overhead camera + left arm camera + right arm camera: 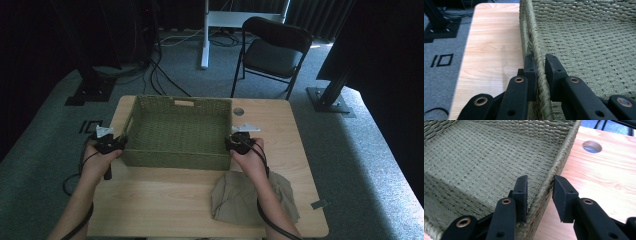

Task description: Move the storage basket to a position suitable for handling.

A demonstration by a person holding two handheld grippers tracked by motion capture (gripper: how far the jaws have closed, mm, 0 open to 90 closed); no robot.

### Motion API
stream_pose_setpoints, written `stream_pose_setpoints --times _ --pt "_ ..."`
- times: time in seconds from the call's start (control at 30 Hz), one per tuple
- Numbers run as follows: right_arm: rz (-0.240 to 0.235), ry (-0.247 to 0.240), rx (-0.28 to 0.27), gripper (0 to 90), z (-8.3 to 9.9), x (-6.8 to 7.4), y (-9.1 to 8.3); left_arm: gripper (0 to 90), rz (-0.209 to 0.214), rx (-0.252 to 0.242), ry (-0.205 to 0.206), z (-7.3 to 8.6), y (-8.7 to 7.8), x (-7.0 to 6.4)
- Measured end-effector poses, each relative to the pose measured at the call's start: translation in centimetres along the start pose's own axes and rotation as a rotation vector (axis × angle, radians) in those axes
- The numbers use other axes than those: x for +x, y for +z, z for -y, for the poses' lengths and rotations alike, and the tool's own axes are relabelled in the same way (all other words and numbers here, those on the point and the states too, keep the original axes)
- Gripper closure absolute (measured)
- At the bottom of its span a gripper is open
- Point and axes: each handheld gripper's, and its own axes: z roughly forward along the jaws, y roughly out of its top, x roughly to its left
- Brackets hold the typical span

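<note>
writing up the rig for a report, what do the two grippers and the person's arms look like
Both the left gripper and the right gripper are black, each topped with a grey three-cornered plate. Their fingers are flat, blocky black pads on black link arms with brass-coloured rivets. A black cable trails from each gripper back along the forearm. The forearms are bare, with no sleeves in sight.
</note>
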Motion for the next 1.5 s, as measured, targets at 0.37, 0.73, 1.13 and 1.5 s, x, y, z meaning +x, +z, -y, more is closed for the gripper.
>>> stream_pose_setpoints --times 0.37,0.73,1.13,1.5 --pt "0.051 0.032 0.006 71.1 0.3 -2.4 -0.7 80.9 0.030 0.010 0.003 -0.5 1.1 -2.6" --pt "0.080 0.063 0.003 72.7 0.8 -4.6 -1.3 80.8 0.051 0.010 0.018 -0.9 2.0 -4.8" --pt "0.109 0.088 0.009 74.0 1.3 -7.0 -2.2 80.7 0.092 0.012 0.027 -1.2 2.8 -7.1" --pt "0.126 0.110 0.014 74.8 1.8 -9.4 -3.0 80.4 0.126 0.008 0.037 -1.4 3.6 -9.4"
